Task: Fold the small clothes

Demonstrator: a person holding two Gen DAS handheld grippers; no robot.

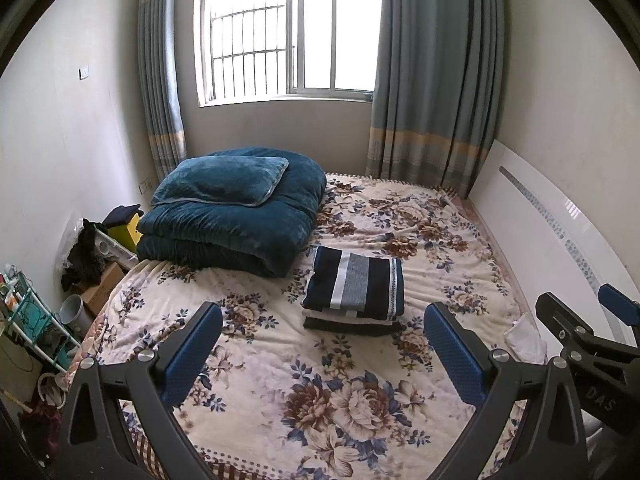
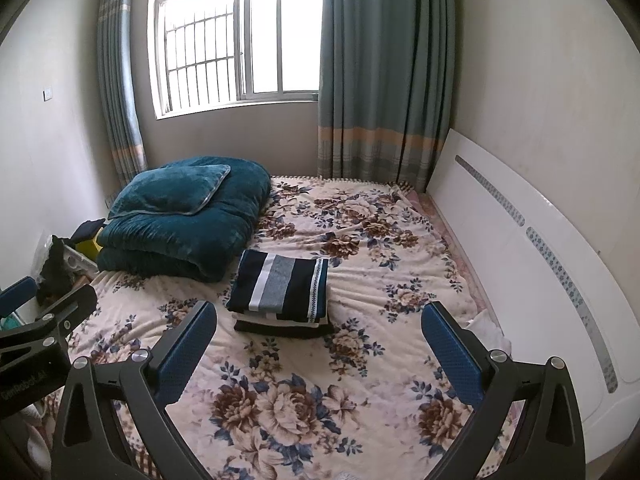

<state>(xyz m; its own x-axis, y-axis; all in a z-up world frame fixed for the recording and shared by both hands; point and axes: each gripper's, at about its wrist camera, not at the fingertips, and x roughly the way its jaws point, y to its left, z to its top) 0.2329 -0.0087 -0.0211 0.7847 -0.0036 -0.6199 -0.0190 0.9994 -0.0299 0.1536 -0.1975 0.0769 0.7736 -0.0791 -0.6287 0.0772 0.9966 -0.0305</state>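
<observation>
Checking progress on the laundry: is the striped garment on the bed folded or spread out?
Folded: the striped garment is a neat rectangle topping a small stack of folded clothes on the floral bedspread.

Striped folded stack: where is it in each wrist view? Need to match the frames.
Left wrist: striped folded stack sits right of centre on the floral bedspread.
Right wrist: the stack sits left of centre.
Shared landmark: the folded teal quilt, up-left of it in both.

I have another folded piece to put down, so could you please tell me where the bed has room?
Free: the blanket between the claws and the stack, and right of it toward the headboard. Crowded: the far-left corner, under the quilt.
</observation>
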